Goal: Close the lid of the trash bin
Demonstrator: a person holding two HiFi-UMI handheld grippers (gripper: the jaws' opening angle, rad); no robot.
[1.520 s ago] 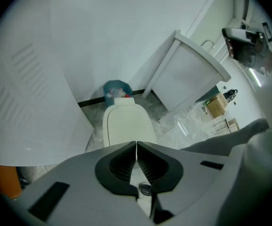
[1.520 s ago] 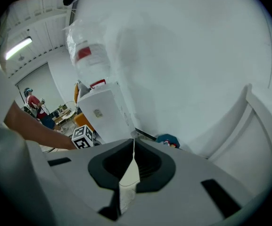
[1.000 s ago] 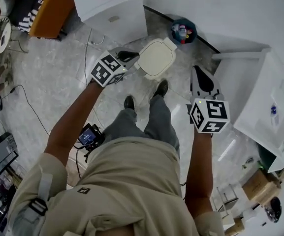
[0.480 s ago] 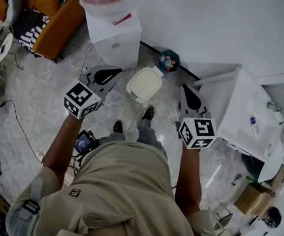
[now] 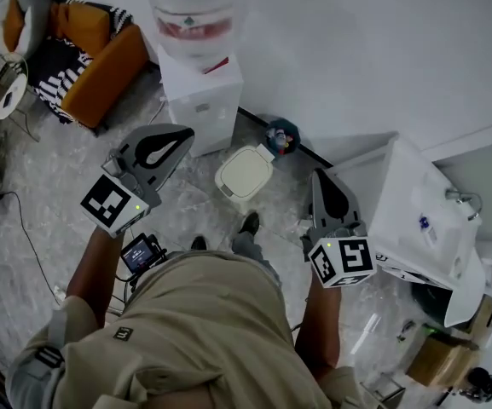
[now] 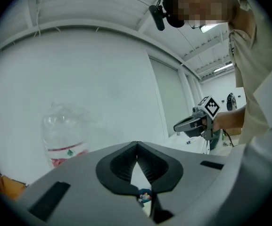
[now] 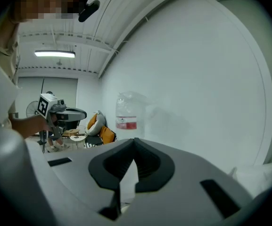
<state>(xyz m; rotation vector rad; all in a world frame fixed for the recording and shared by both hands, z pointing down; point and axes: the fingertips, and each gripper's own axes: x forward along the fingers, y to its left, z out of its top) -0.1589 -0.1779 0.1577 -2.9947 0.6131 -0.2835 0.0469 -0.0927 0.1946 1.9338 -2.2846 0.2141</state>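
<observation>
The trash bin (image 5: 244, 174) stands on the floor in front of the person's feet, its cream lid lying flat and shut. My left gripper (image 5: 186, 135) is held high, left of the bin and well above it, with its jaws together and nothing in them. At the right of the bin, also high, my right gripper (image 5: 317, 177) is shut and empty. In the left gripper view the left gripper (image 6: 136, 144) points at the white wall, and the right gripper (image 6: 197, 124) shows beside it. The right gripper (image 7: 135, 140) in its own view shows its jaws meeting at the tip.
A white water dispenser (image 5: 201, 100) with a big bottle (image 5: 196, 11) stands behind the bin. A small blue bin (image 5: 280, 136) with bottles sits by the wall. A white cabinet (image 5: 416, 216) is at the right, an orange armchair (image 5: 92, 58) at the far left.
Both grippers have risen away from the bin, the left one swinging out to the left. The head view has pulled back, and the bin looks smaller. The lid stays down.
</observation>
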